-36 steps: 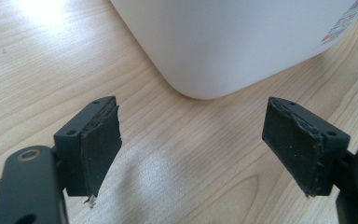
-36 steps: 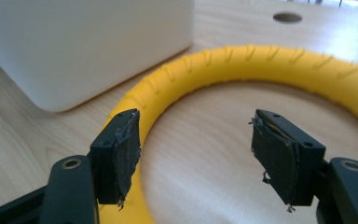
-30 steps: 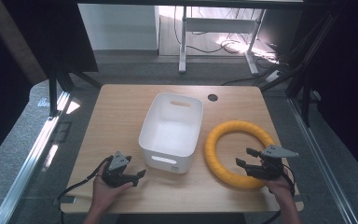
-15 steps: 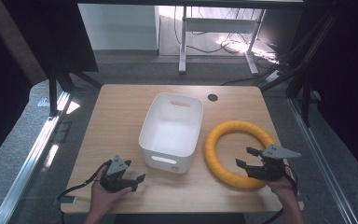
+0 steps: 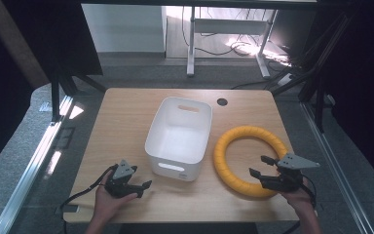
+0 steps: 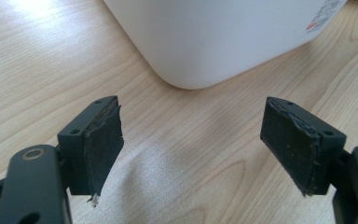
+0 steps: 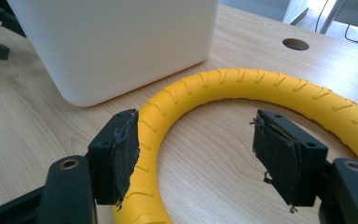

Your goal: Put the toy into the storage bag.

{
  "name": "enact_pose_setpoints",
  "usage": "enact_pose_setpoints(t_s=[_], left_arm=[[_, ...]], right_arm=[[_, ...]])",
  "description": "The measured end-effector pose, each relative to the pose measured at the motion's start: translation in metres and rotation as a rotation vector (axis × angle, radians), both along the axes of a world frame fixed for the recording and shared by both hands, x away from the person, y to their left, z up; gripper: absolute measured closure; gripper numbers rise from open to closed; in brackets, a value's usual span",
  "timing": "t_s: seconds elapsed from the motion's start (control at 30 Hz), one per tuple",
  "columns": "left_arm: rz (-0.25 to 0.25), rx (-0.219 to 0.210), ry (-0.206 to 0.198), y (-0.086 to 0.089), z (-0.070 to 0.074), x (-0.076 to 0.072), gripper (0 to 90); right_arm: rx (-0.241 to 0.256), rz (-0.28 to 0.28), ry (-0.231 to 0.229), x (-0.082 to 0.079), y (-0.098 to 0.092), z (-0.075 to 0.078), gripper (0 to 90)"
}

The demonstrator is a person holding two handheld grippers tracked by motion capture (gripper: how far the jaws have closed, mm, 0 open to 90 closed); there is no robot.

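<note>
Working from the largest item down, you have the bench (image 5: 126, 117) carrying a white bin (image 5: 180, 136) at its centre, with a yellow ring (image 5: 251, 158) lying flat just to the bin's right, close to it but apart as far as the high view shows.

The bin stands upright and looks light; if you swing the ring sideways at low height, it is likely to strike the bin's wall and shove or tip the bin across the smooth wood.

The ring is wide, nearly as wide as the bin's mouth. Held at one point on its near arc, it will probably droop and twist, and if you lower it level it may catch on the rim and bridge the opening instead of dropping in.

Your right gripper (image 7: 196, 154) has its jaws apart over the ring's near arc: in the right gripper view the left pad (image 7: 126, 156) sits right against the ribbed outer side, while the other jaw stands over bare wood inside the loop. Closing from here with so shallow a bite risks the rounded, ribbed surface squirting out, or the ring skidding toward the bench edge.

Your left gripper (image 6: 196, 149) also has its jaws apart and empty, low over the bench near the bin's front corner, so it cannot steady the bin if it is knocked.
</note>
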State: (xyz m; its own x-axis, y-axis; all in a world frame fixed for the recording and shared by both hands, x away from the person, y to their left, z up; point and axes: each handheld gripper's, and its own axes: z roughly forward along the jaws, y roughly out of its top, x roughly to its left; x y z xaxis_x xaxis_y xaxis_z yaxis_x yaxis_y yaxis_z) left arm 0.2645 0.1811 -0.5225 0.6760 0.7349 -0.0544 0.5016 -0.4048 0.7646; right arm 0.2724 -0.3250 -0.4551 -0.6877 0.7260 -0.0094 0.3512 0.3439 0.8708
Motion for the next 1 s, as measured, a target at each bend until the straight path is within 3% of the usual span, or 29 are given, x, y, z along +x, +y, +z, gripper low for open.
enact_pose_setpoints(t_s=[0.23, 0.5, 0.53, 0.57, 0.73, 0.83, 1.0], left_arm=[[0.006, -0.008, 0.001, 0.0, 0.001, -0.001, 20.8], [0.0, -0.012, 0.009, -0.001, 0.0, -0.003, 20.8], [0.0, -0.012, 0.009, -0.001, 0.0, -0.003, 20.8], [-0.001, -0.011, 0.009, -0.001, 0.0, -0.003, 20.8], [-0.004, -0.008, 0.012, -0.002, -0.001, -0.003, 20.8], [-0.006, -0.002, 0.015, -0.002, -0.001, -0.003, 20.8], [-0.008, 0.004, 0.02, -0.004, -0.003, -0.003, 20.8]], right_arm=[[-0.021, 0.023, 0.031, 0.006, 0.001, 0.0, 32.1], [-0.189, 0.119, 0.122, 0.015, 0.023, 0.016, 31.7], [-0.189, 0.119, 0.122, 0.015, 0.023, 0.016, 31.7], [-0.244, 0.147, 0.165, 0.02, 0.032, 0.016, 31.7], [-0.36, 0.199, 0.288, 0.036, 0.047, 0.001, 31.6], [-0.4, 0.231, 0.353, 0.044, 0.052, -0.01, 31.7], [-0.442, 0.262, 0.402, 0.044, 0.062, -0.019, 32.3]])
